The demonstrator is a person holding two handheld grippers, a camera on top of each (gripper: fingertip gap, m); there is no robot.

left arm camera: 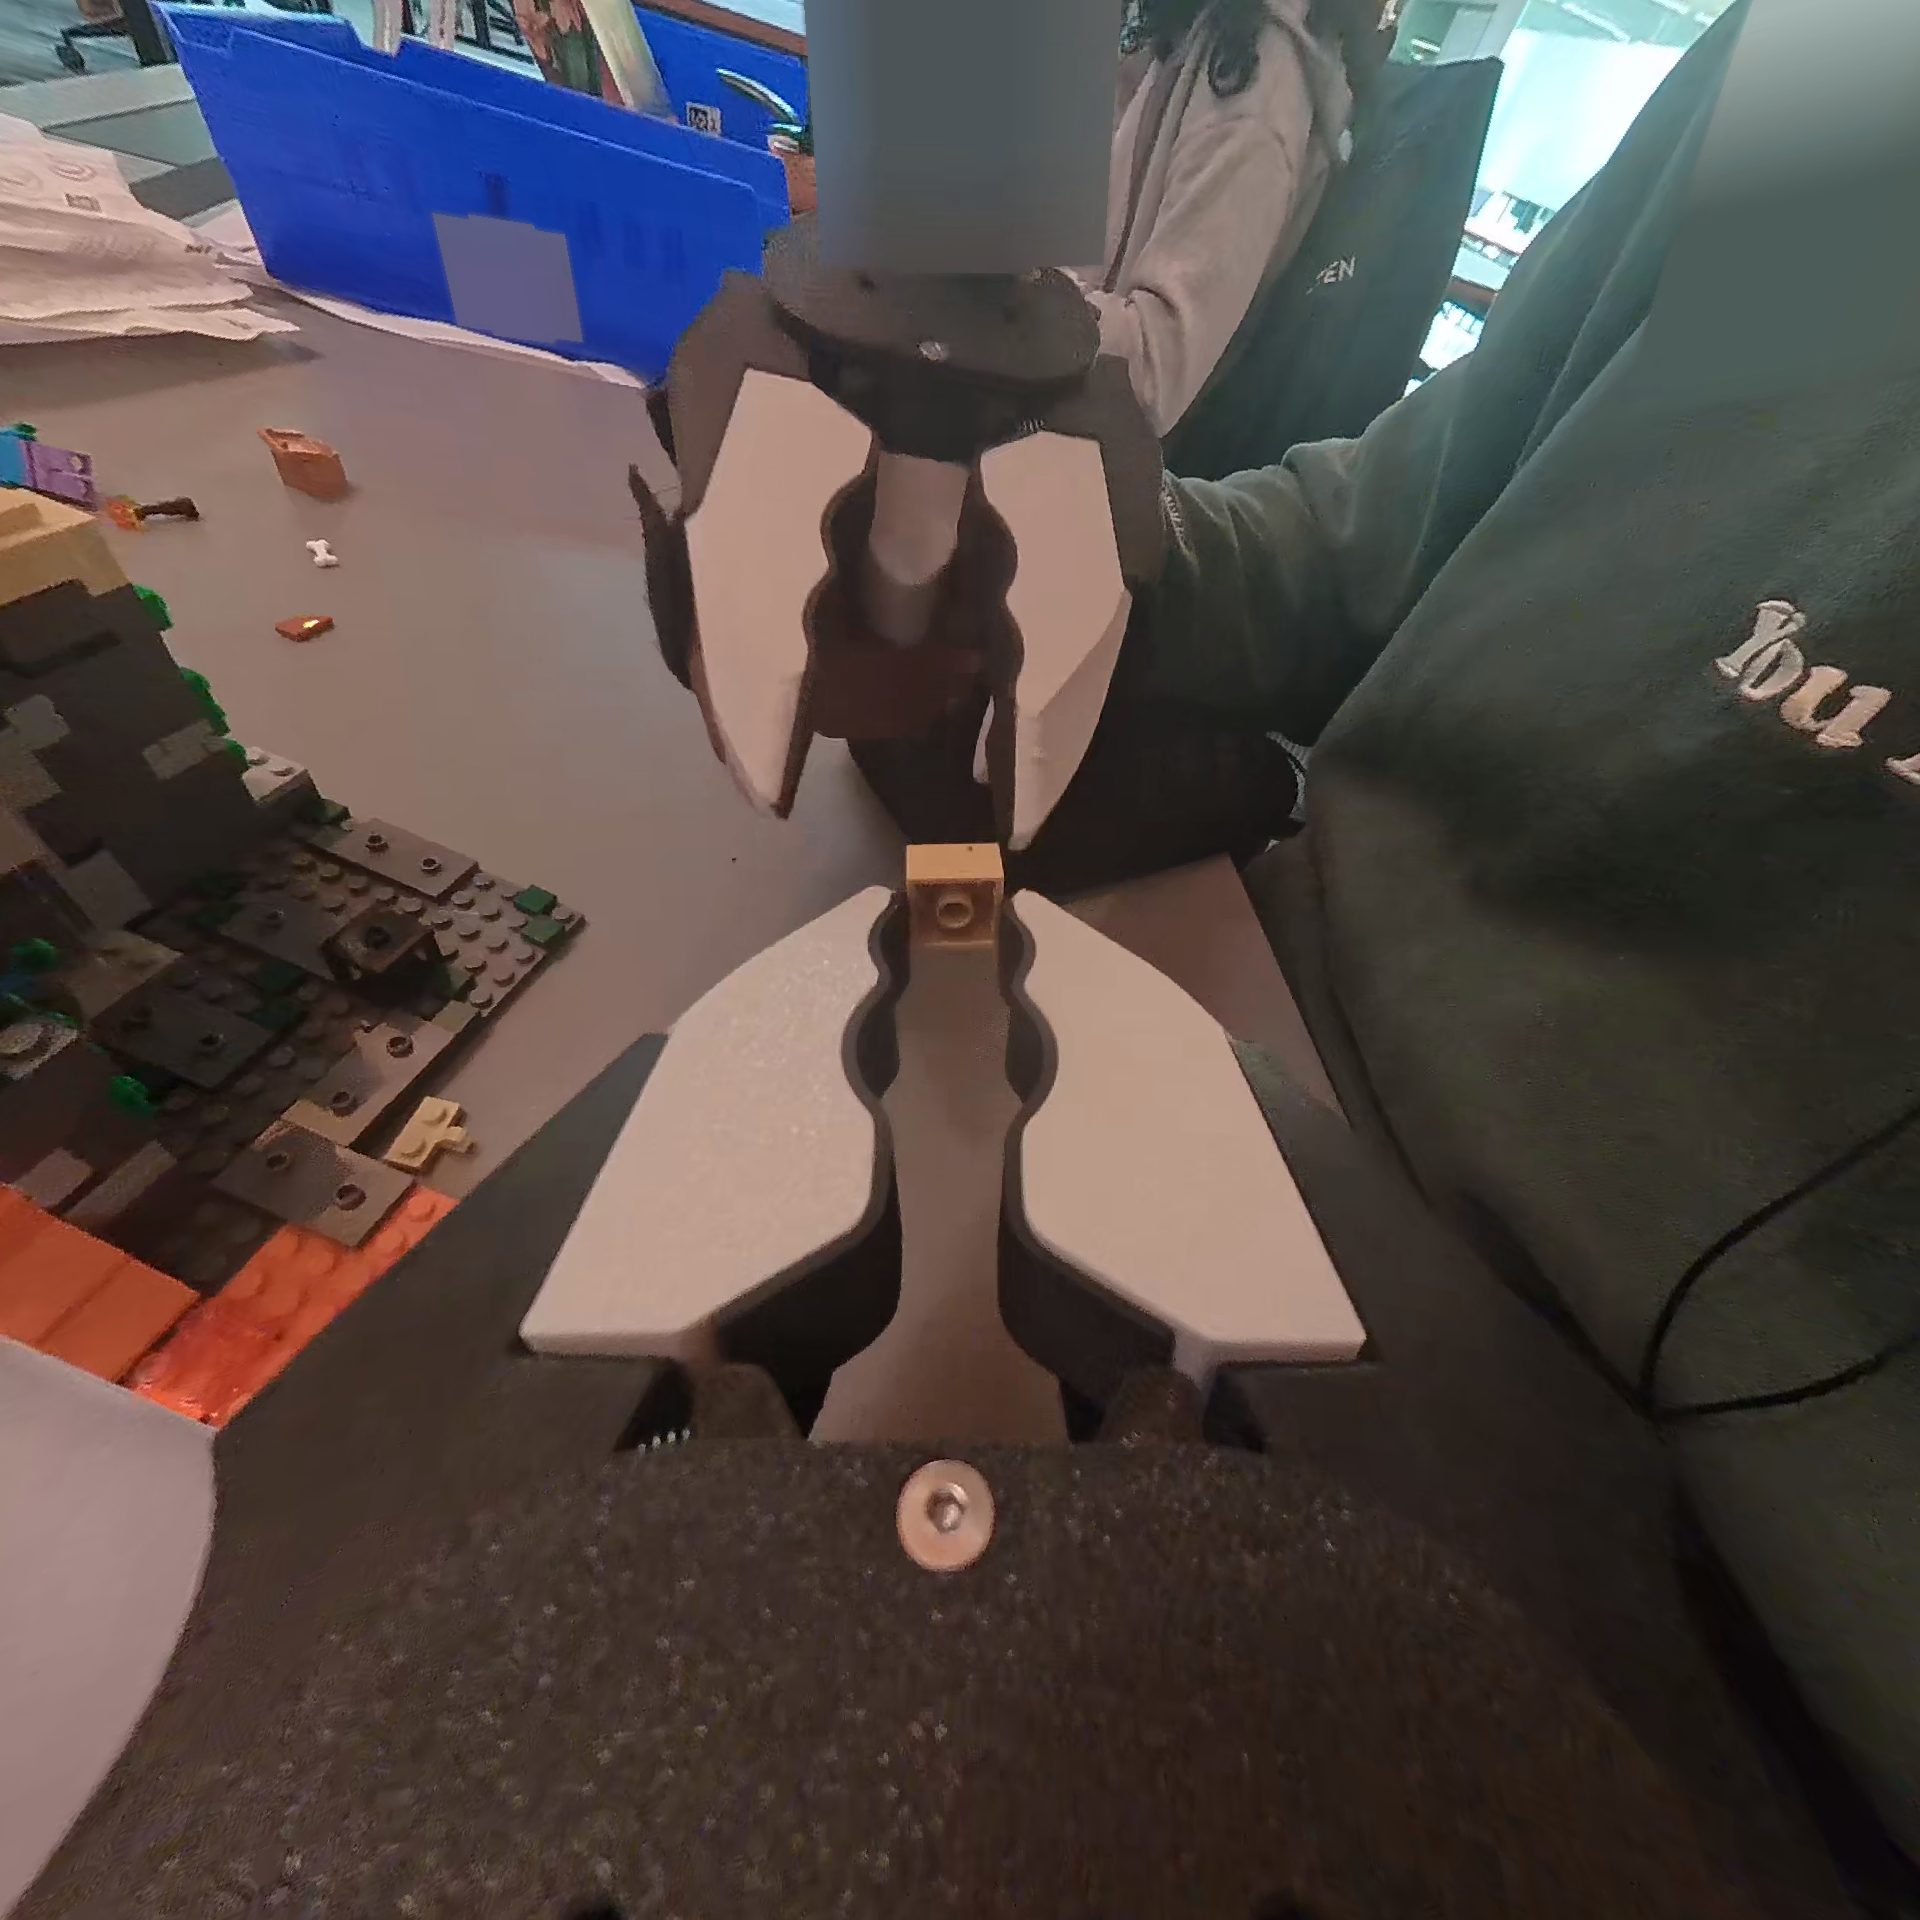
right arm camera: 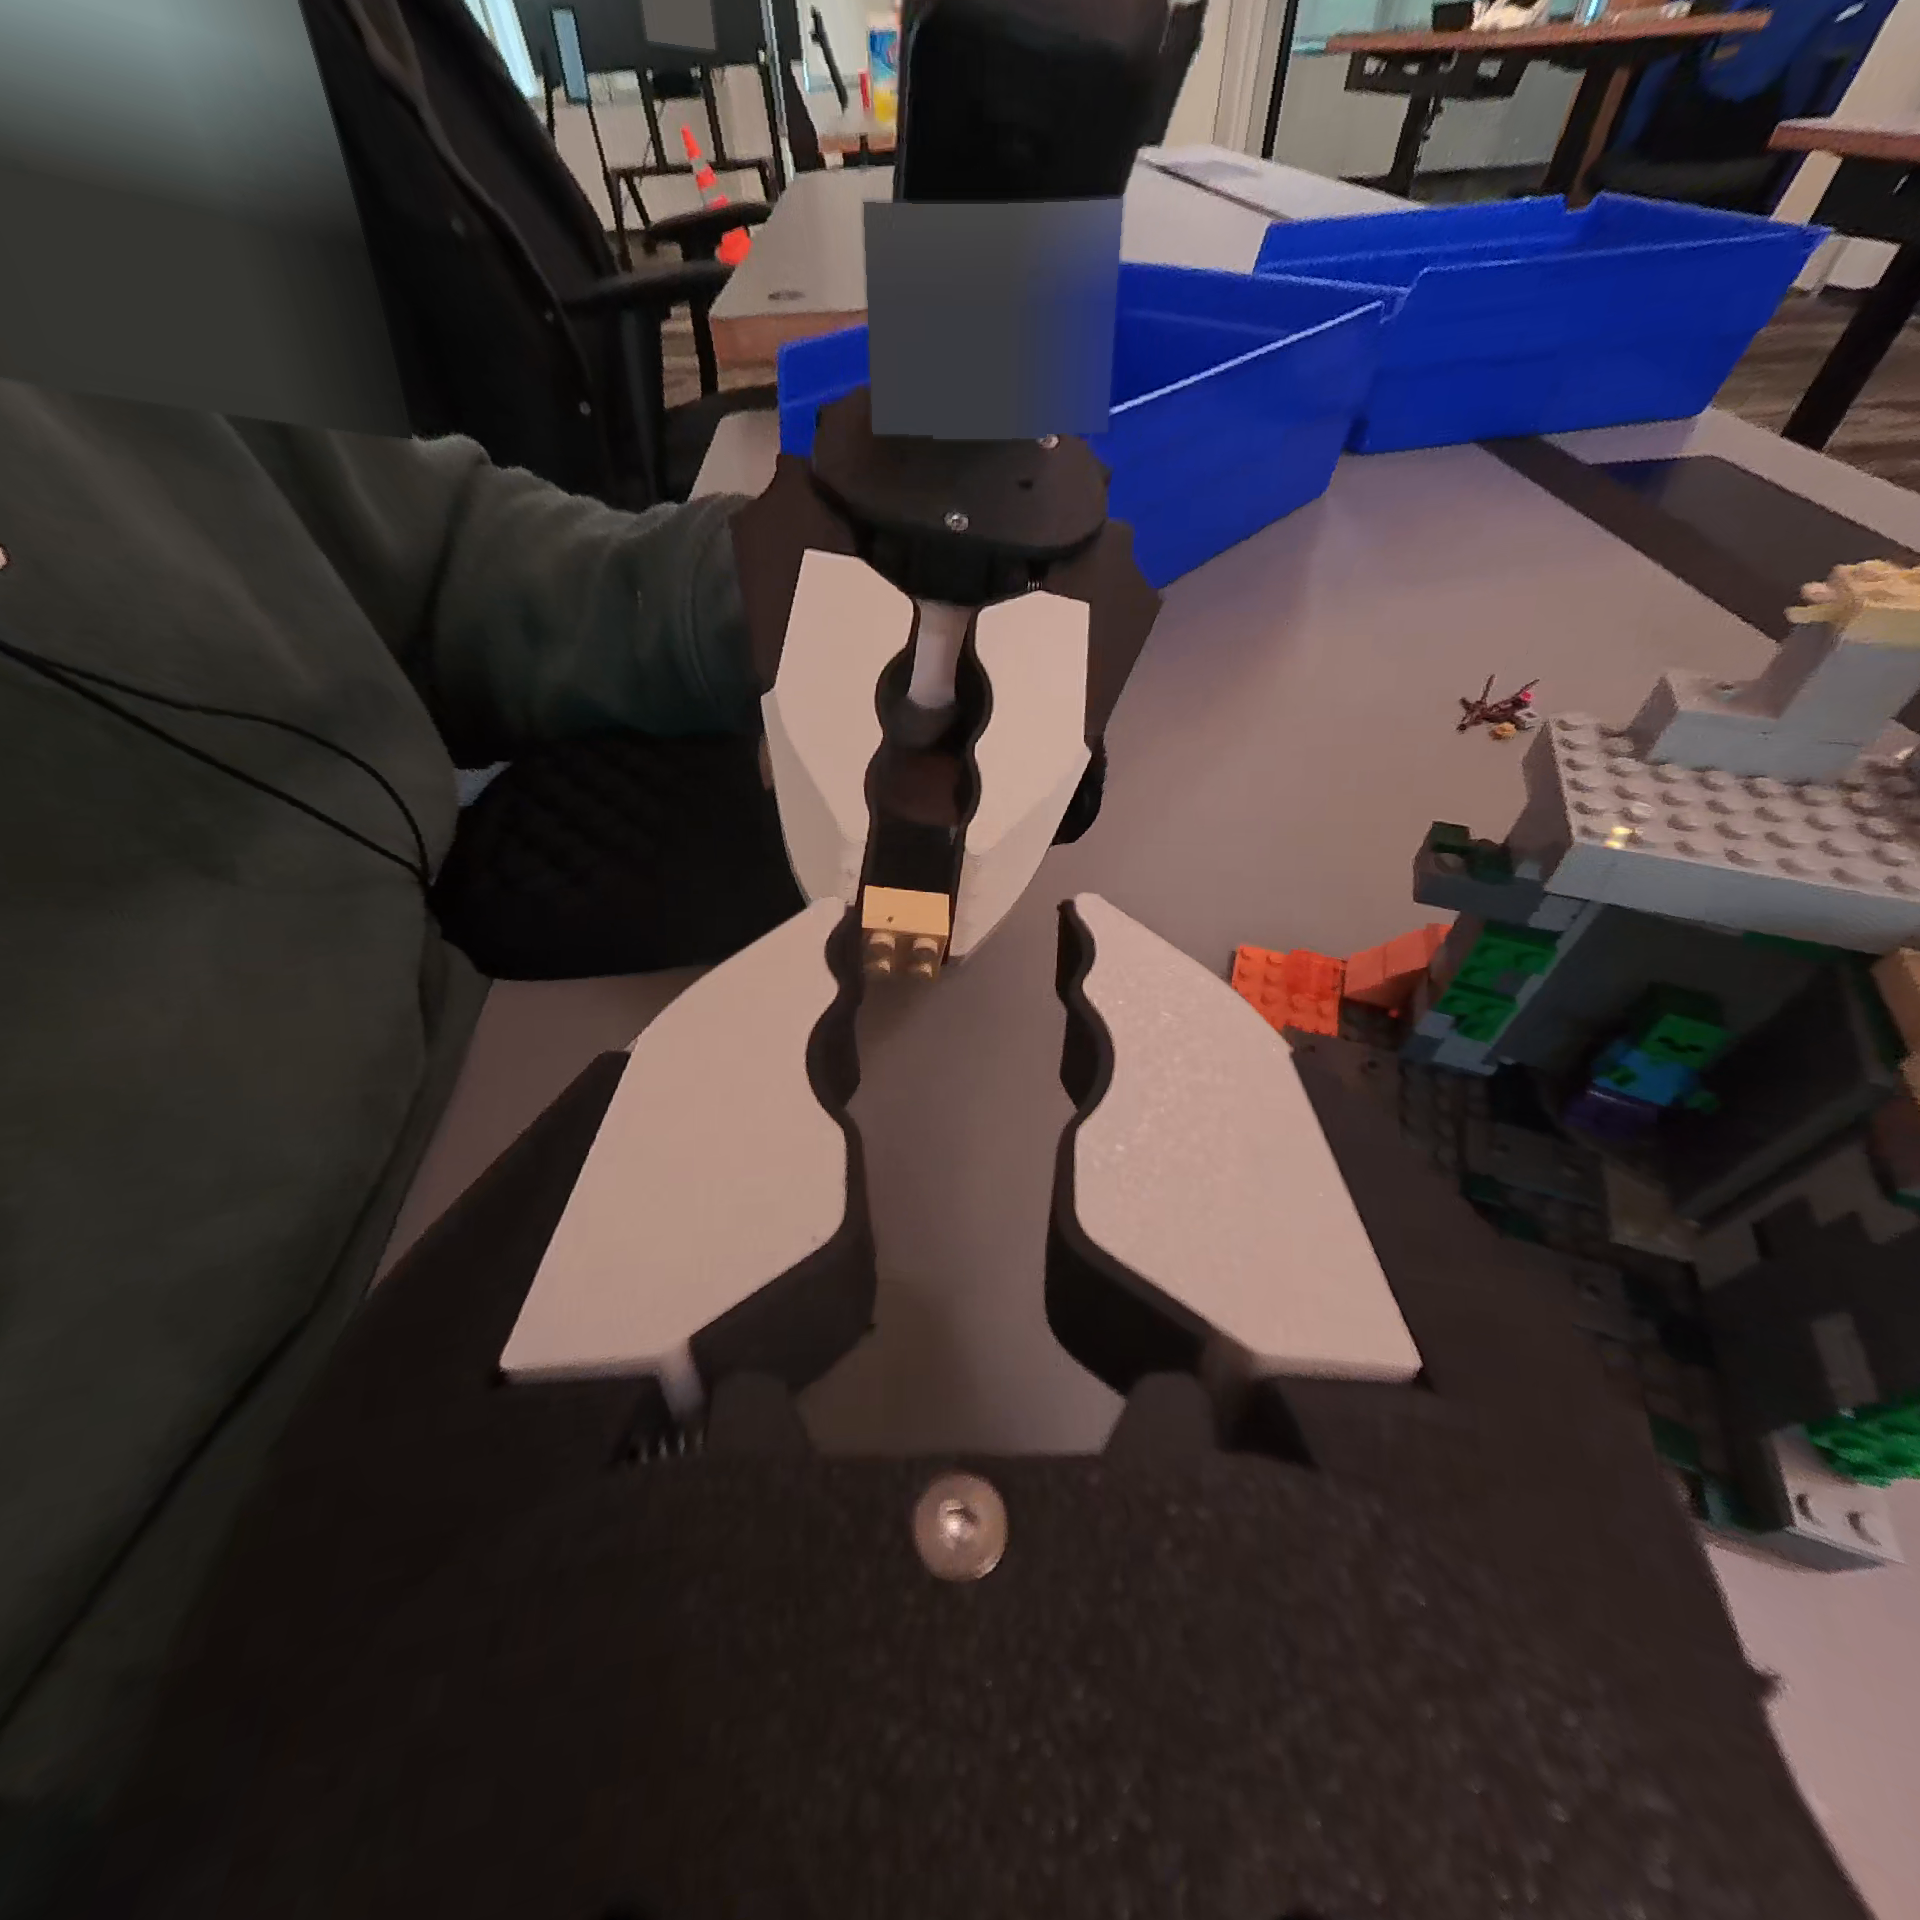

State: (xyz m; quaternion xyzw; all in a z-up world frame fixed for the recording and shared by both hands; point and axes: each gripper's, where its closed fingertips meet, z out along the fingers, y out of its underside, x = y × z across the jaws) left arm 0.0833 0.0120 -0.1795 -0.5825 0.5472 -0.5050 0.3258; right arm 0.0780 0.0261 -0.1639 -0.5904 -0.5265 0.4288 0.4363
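Observation:
My left gripper (left arm camera: 953,902) is shut on a small tan brick (left arm camera: 954,899), pinched at the fingertips and held above the grey table (left arm camera: 499,675). My right gripper (left arm camera: 894,816) faces it tip to tip, just beyond the brick, with its jaws apart. In the right wrist view my right gripper (right arm camera: 951,925) is open and empty. The tan brick (right arm camera: 904,940) shows its studs there and sits close to the right gripper's left fingertip (right arm camera: 831,935). The left gripper (right arm camera: 912,894) holds it from the far side.
A large brick-built model (left arm camera: 208,935) stands on the table, at the right in the right wrist view (right arm camera: 1662,987). Loose small pieces (left arm camera: 303,460) lie beyond it. Blue bins (right arm camera: 1455,312) and papers (left arm camera: 104,239) are at the back. A person's dark green sleeve (left arm camera: 1558,831) is close beside the grippers. Both grippers' tips are close together, under 4 cm apart.

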